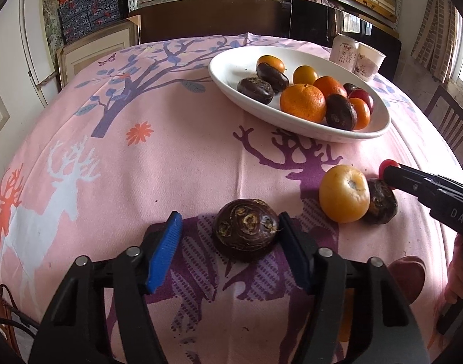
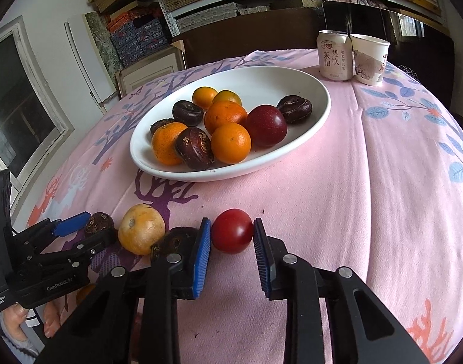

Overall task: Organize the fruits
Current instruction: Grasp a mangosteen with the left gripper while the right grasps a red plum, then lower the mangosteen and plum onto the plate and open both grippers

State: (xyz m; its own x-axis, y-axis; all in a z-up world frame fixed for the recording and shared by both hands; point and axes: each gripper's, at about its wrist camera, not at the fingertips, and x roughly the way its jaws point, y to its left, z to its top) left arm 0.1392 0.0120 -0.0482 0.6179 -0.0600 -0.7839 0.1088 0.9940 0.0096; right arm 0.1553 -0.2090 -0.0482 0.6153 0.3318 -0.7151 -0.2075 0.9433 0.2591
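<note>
Left side first: the left gripper (image 1: 228,242) is straddling a dark brown water chestnut (image 1: 246,232) lying on the bench, which is wearing a pink cloth (image 1: 170,157) printed with deer and trees. One blue ribbed finger (image 1: 166,251) is standing clear of the chestnut with a gap showing; the opposite finger is sitting at the chestnut's edge, contact uncertain. Judged as released, not yet gripping. The placement around the chestnut's widest part is probably meant to give the ribbed pads a flat bite on its squat, flattened body. Its skin is looking rough, ringed and matte.

Moving rightward: a yellow-orange fruit (image 1: 343,194), smooth and slightly dull, is resting against a second water chestnut (image 1: 381,201); both are waiting loose on the cloth.

Further right: the right gripper (image 2: 233,236) is bracketing a small red fruit (image 2: 233,234), glossy and round, still on the cloth. Both blue fingers (image 2: 202,251) are appearing to press its sides, so it is read as clenched on the fruit. The low, slanted approach is likely keeping the round fruit from rolling away.

Beyond, the white oval dish (image 2: 292,139), smooth glazed ceramic, is holding oranges, dark chestnuts and a dark red plum-like fruit. It seems the intended collecting place. A drink can (image 2: 334,56) and paper cup (image 2: 369,59) are standing behind it, touching.
</note>
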